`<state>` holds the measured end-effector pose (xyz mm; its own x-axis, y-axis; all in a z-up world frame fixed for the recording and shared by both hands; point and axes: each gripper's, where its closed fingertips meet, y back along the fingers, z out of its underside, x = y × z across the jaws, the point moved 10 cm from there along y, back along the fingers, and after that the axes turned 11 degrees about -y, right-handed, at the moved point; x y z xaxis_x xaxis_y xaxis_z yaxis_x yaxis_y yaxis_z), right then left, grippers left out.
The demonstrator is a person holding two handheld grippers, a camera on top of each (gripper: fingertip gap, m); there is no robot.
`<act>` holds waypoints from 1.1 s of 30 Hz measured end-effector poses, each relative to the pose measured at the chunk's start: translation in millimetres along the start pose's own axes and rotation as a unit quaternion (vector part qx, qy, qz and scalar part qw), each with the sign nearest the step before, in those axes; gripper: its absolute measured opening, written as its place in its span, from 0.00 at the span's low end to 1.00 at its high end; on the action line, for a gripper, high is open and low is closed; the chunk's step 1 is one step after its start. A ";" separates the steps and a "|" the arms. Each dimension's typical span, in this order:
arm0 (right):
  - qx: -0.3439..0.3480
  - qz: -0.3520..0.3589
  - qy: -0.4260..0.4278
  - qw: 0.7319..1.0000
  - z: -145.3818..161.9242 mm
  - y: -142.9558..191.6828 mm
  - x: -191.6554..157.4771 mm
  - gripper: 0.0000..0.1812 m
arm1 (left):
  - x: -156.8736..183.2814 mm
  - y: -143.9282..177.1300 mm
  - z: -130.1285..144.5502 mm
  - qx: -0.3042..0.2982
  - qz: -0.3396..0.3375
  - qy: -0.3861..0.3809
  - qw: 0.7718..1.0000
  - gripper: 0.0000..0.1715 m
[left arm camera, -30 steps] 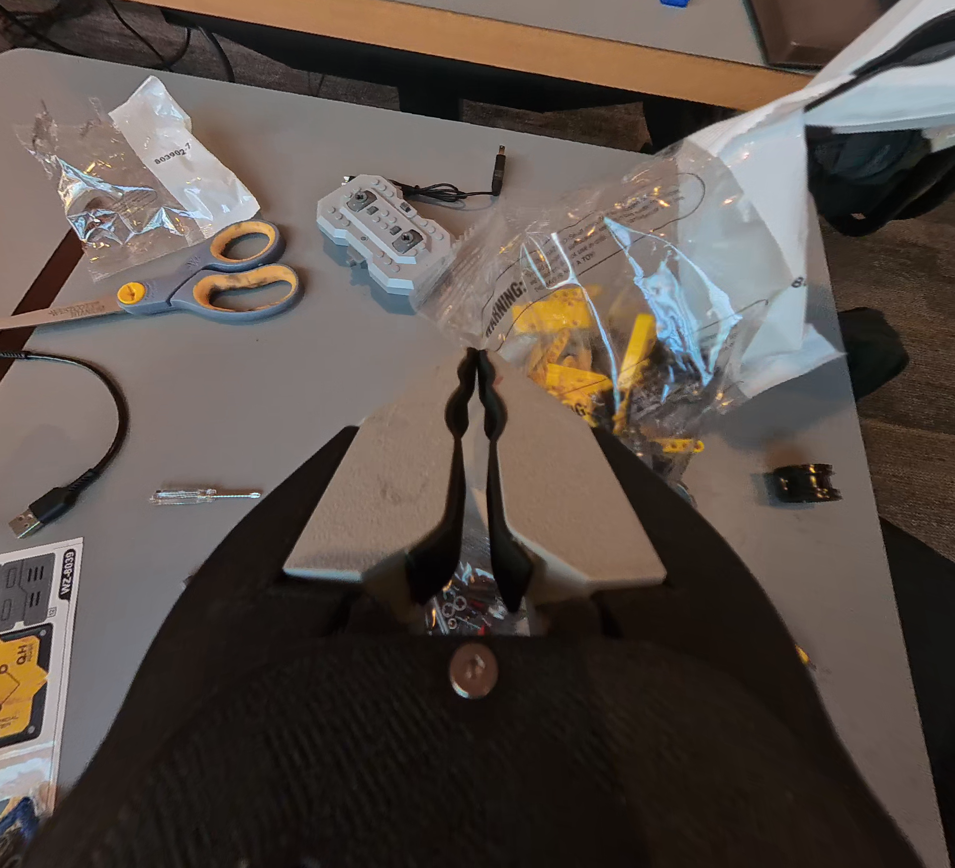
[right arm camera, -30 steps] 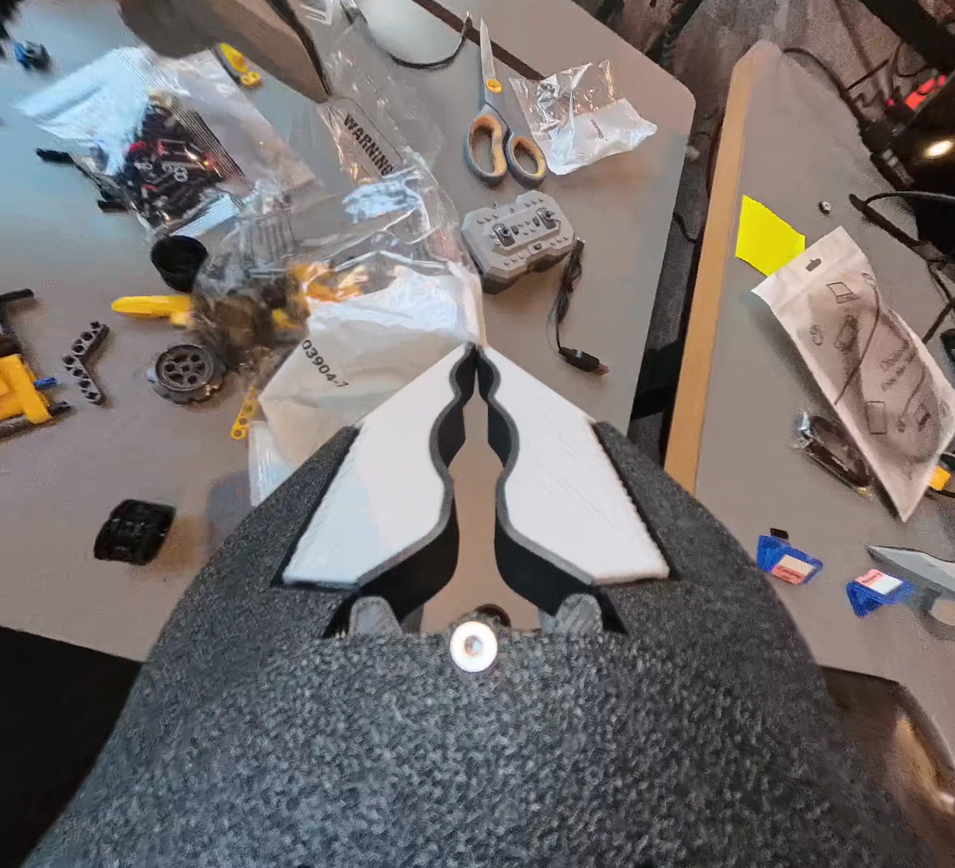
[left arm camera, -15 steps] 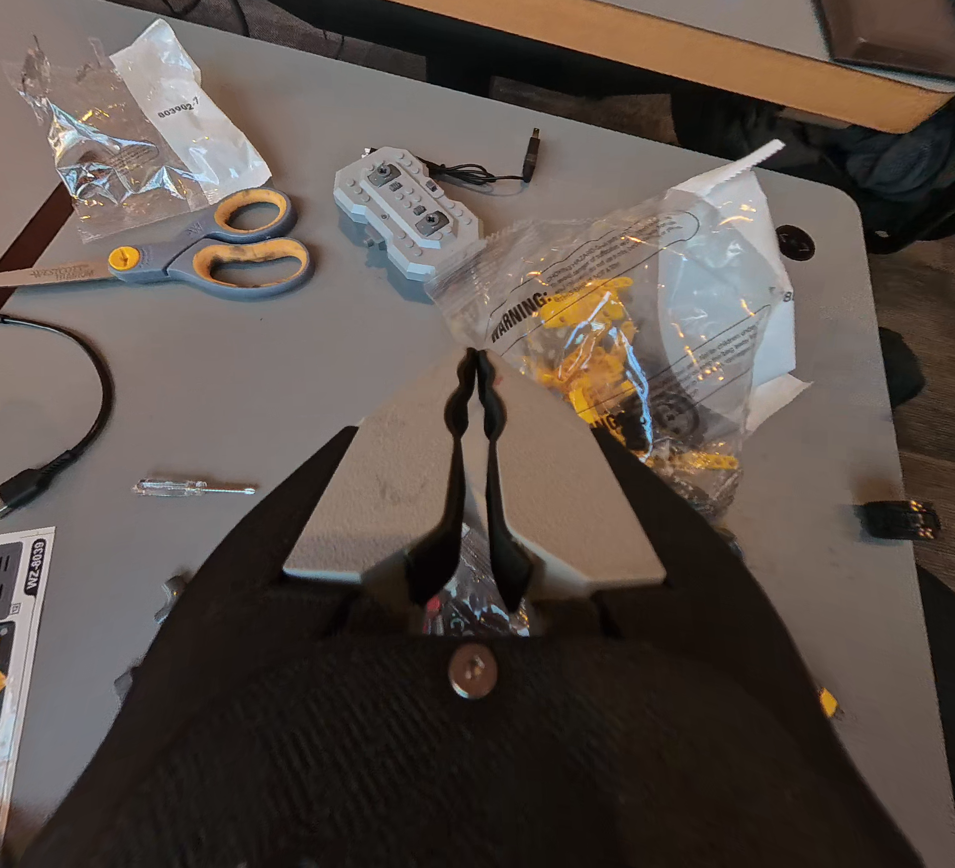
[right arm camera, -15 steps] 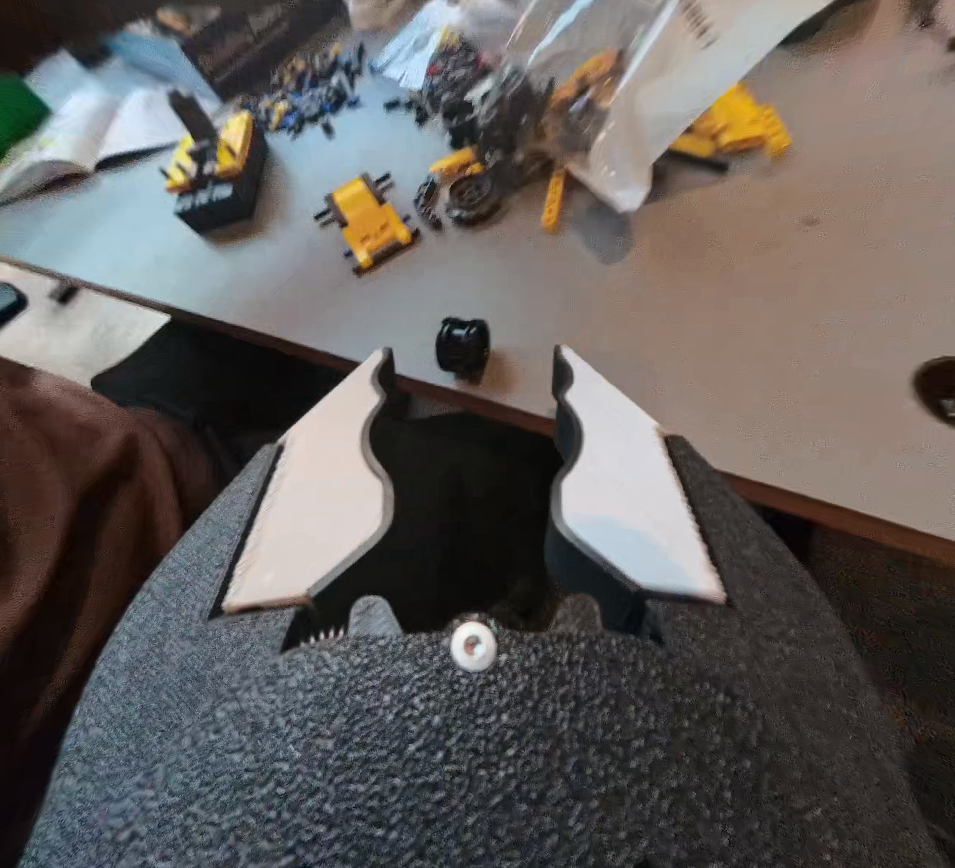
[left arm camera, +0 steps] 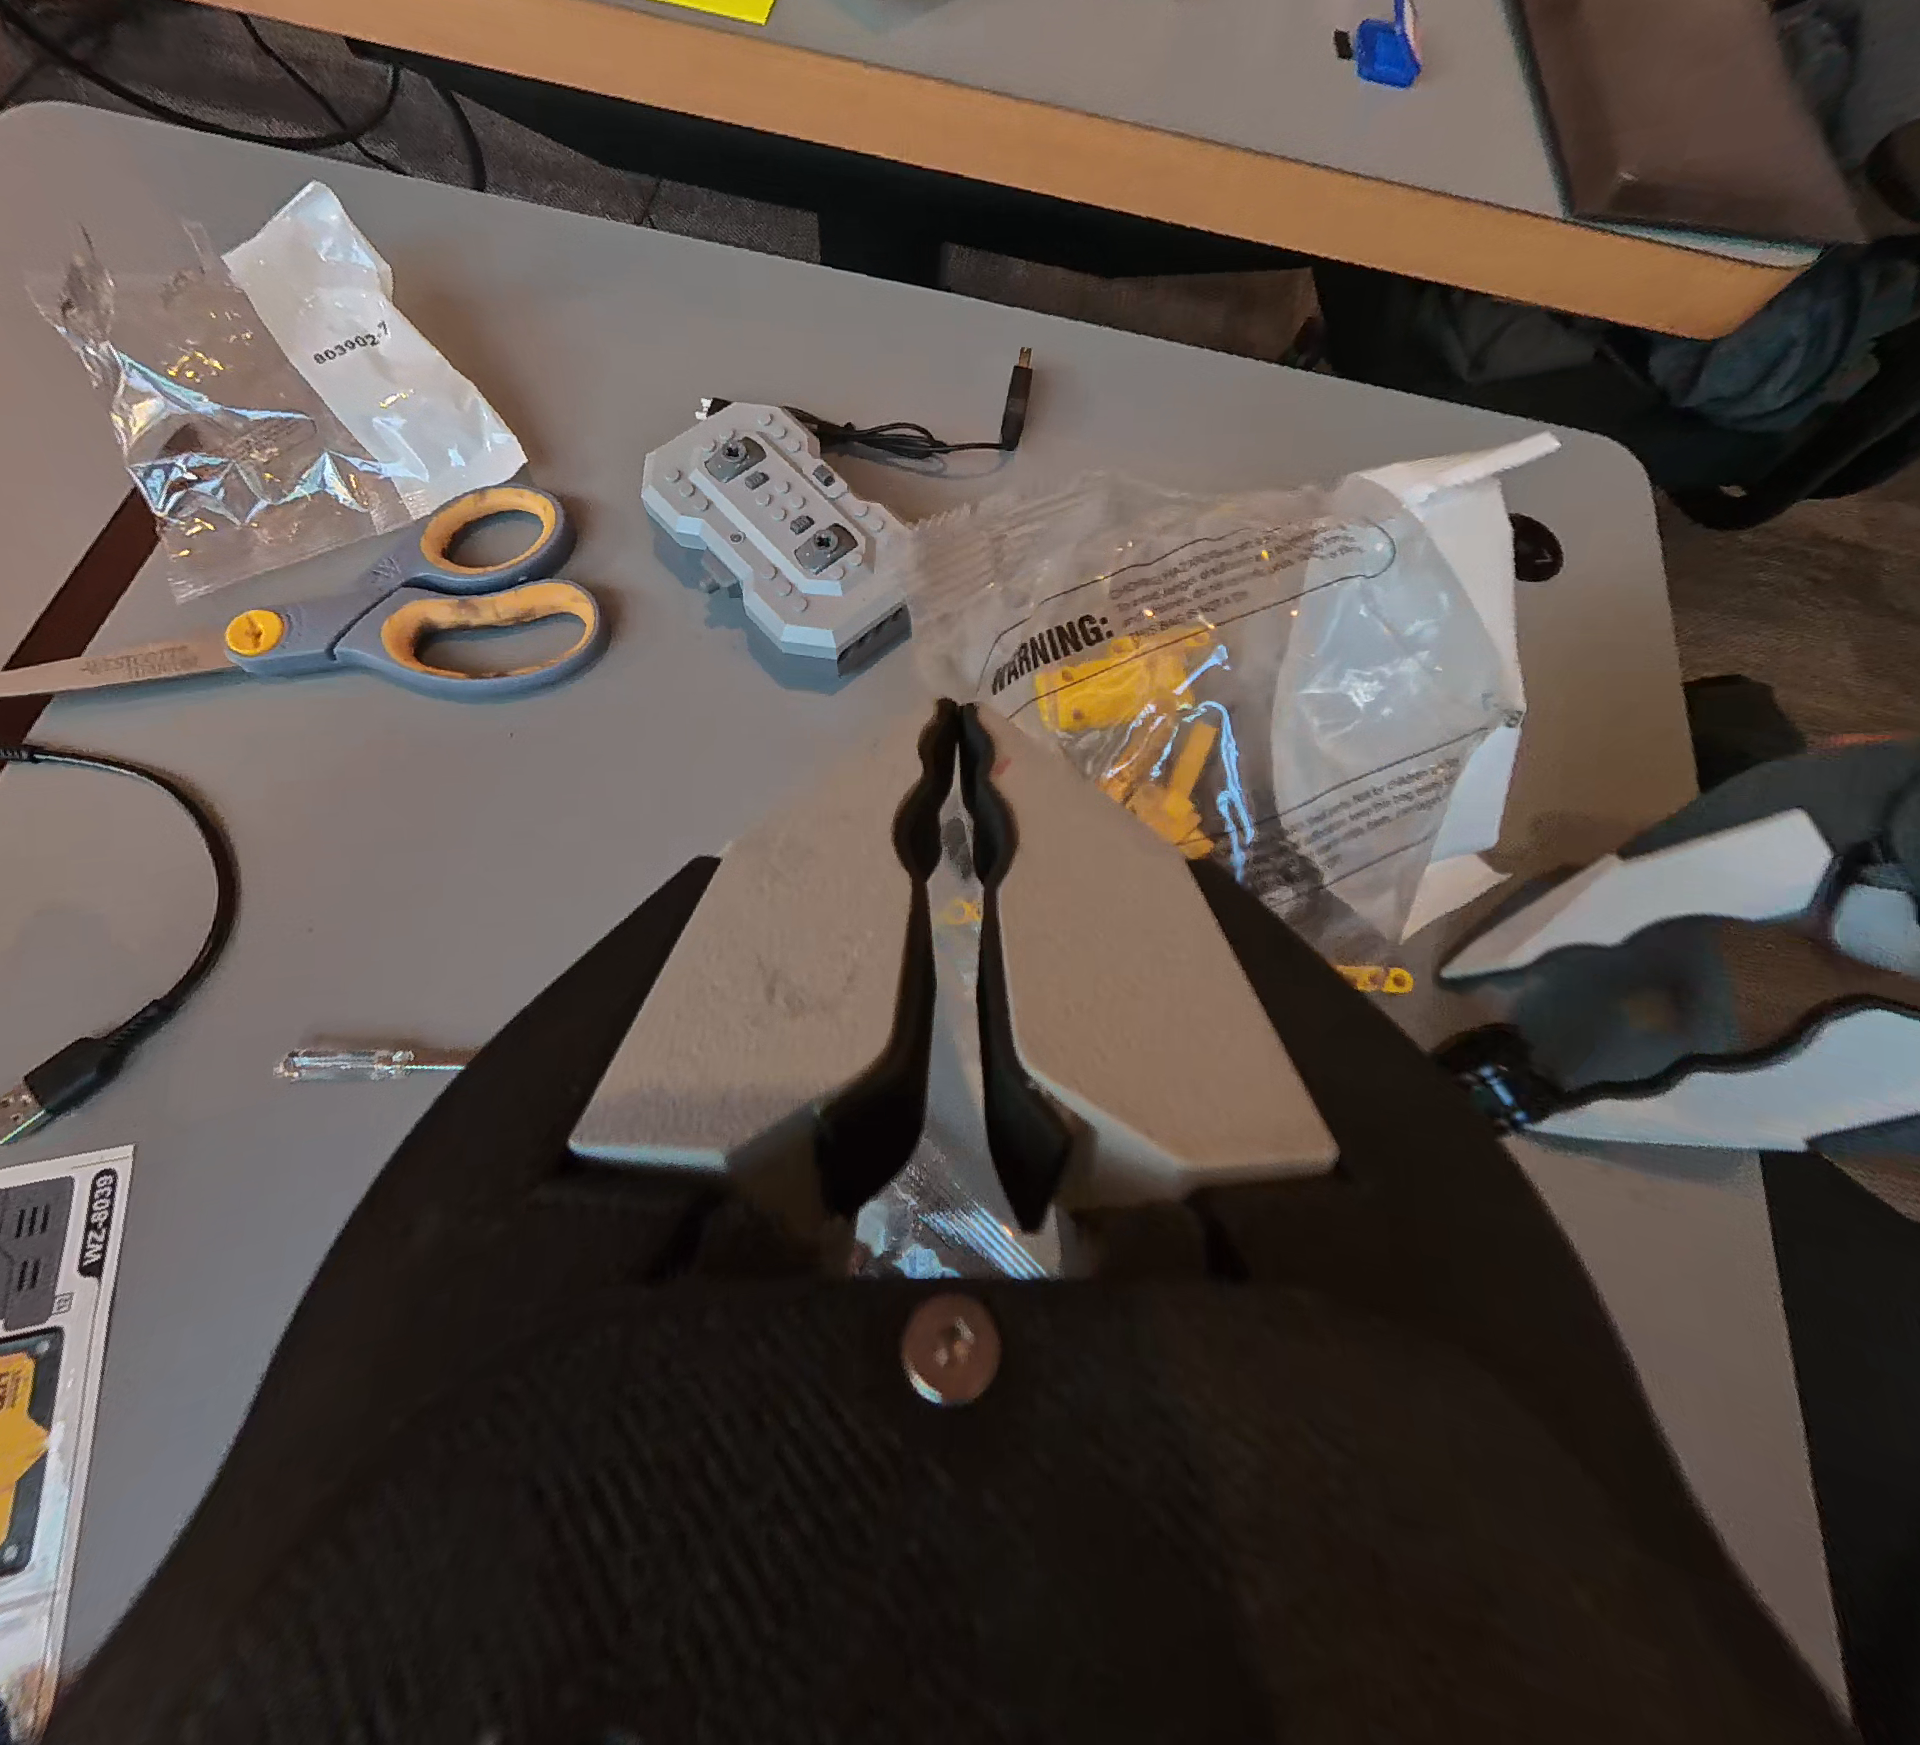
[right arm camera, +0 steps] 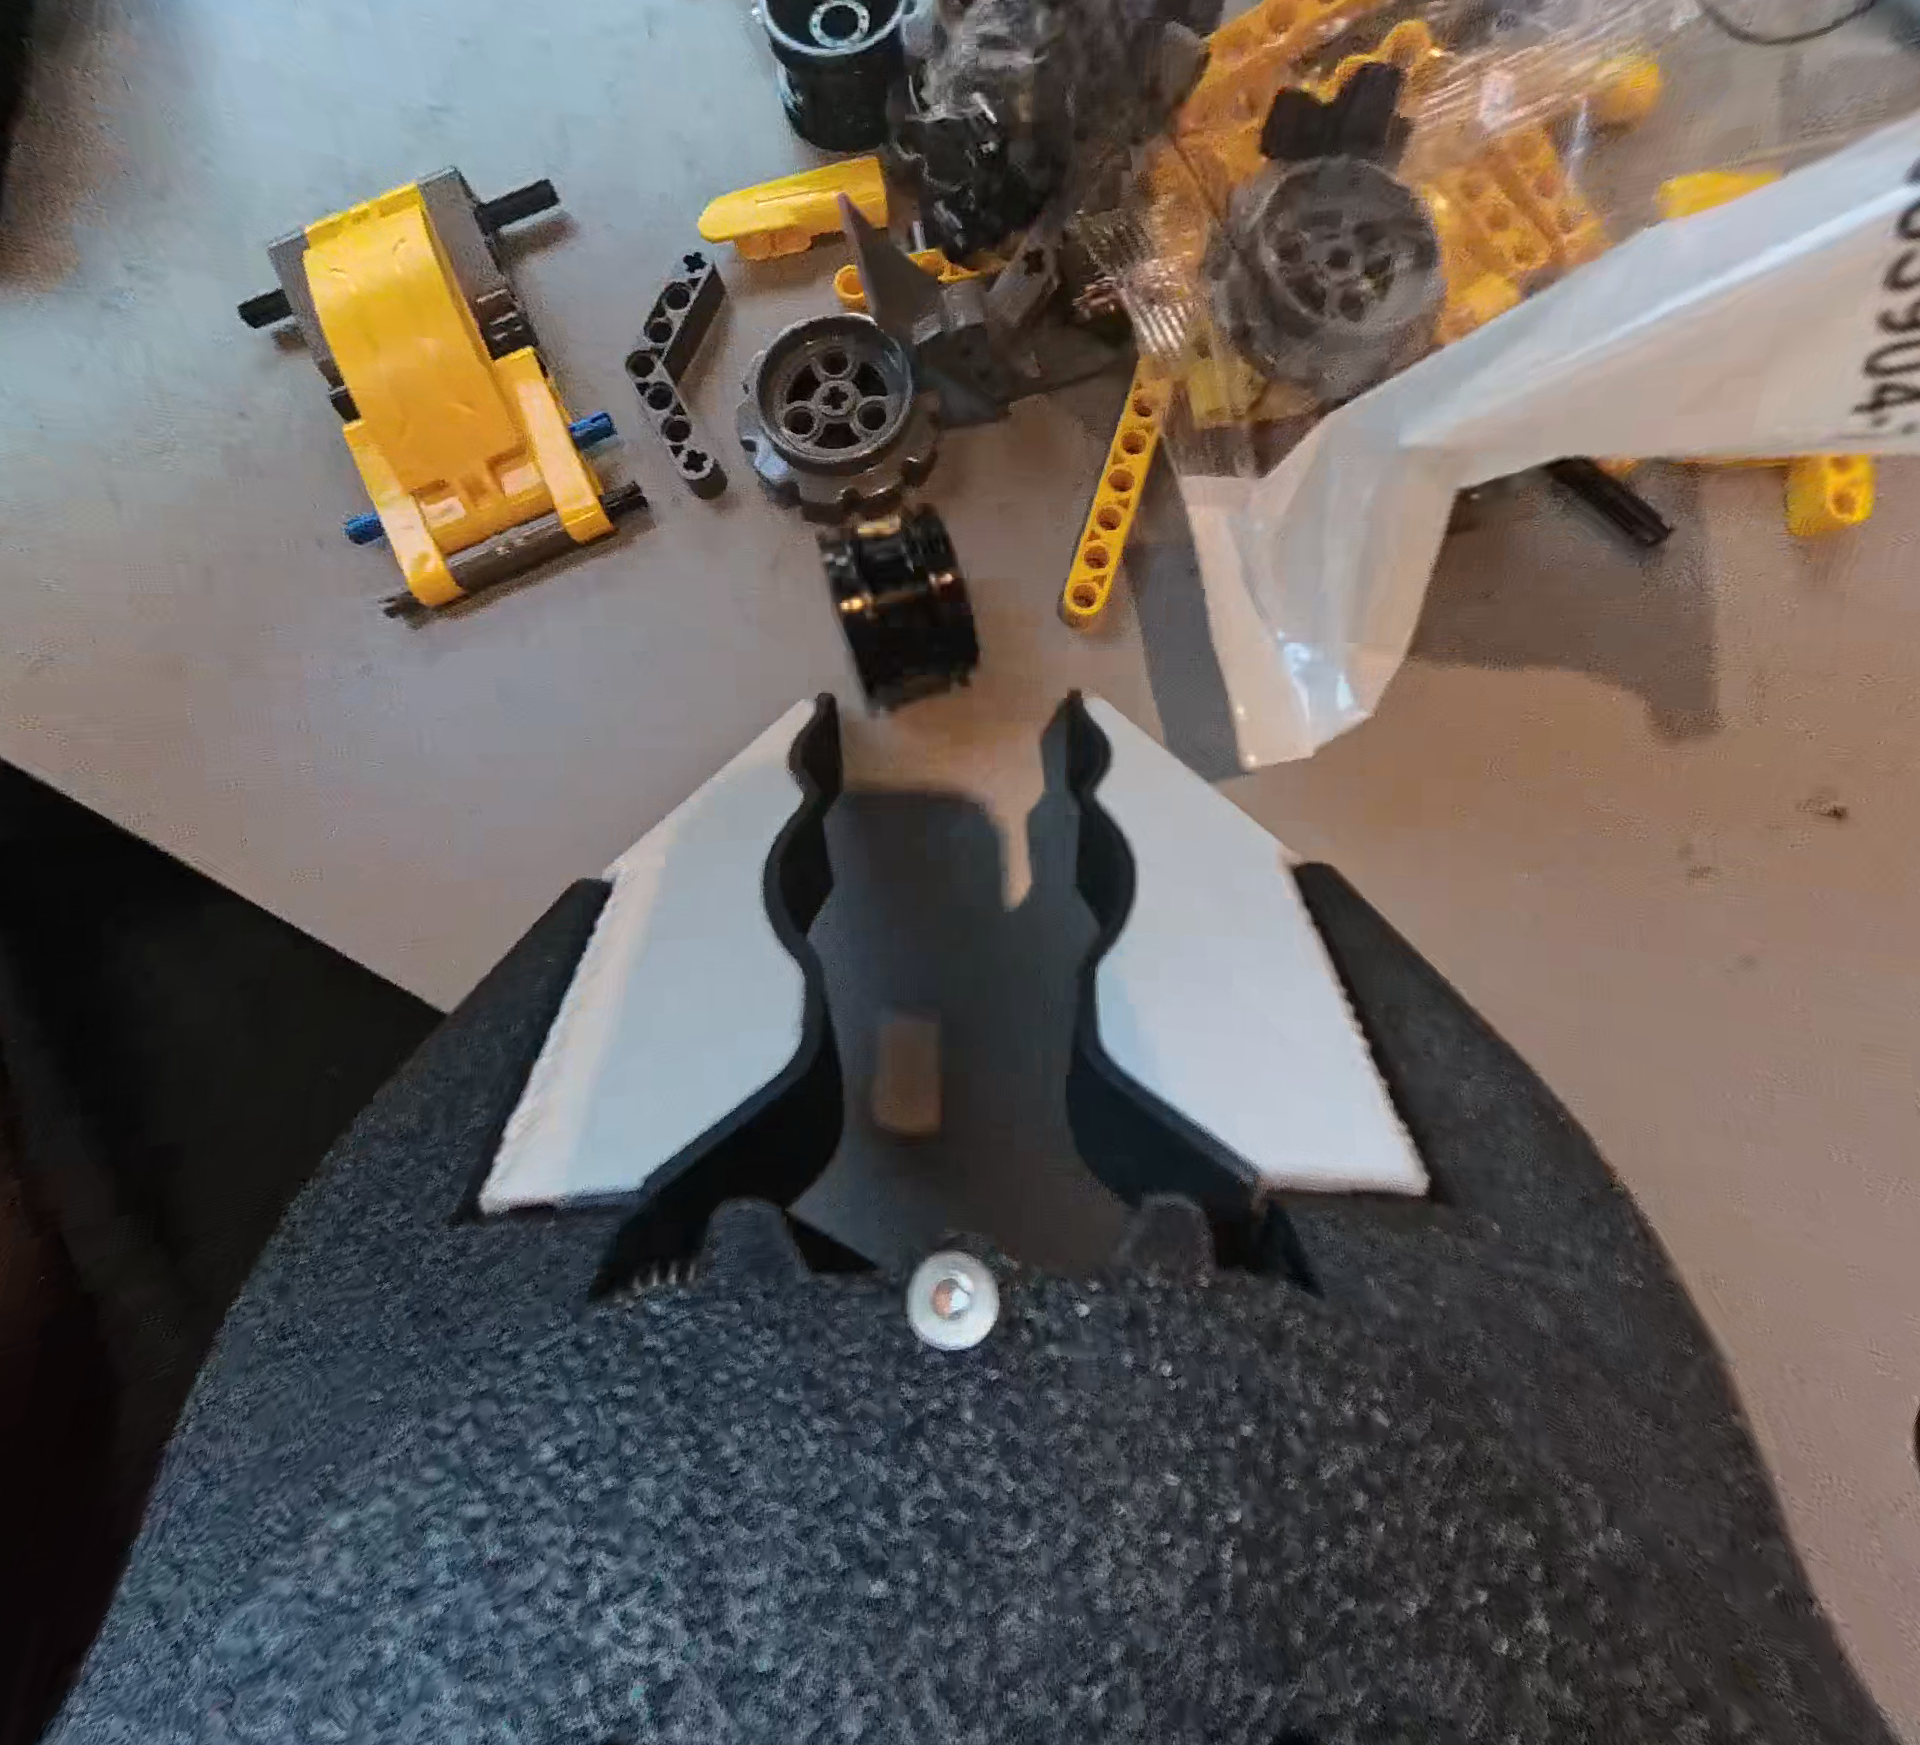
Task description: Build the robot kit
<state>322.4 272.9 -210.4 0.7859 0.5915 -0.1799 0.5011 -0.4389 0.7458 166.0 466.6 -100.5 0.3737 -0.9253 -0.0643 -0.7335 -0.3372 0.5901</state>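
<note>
Pinching the edge of a clear bag of yellow and dark bricks, the left gripper is holding its jaws tight together over the grey table. Just past the bag one grey controller is lying, then one pair of scissors, one crumpled empty bag, one black cable and one small screwdriver.

The right gripper is hovering with jaws wide apart and nothing between them, just short of one black tyre. Beyond the tyre one grey wheel hub is lying, with one yellow beam to its right, one dark bent beam and one yellow assembly to its left.
</note>
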 end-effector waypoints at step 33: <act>0.179 -0.084 -0.091 0.976 -109.7 62.6 70.4 0.00 | -4.5 32.2 29.0 0.064 -0.020 0.018 0.998 0.00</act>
<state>369.3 361.3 -106.0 0.7175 0.5590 -0.4156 0.6966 -0.5738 0.4308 124.2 454.8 -104.6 0.4238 -0.9041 -0.0551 -0.7827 -0.3961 0.4801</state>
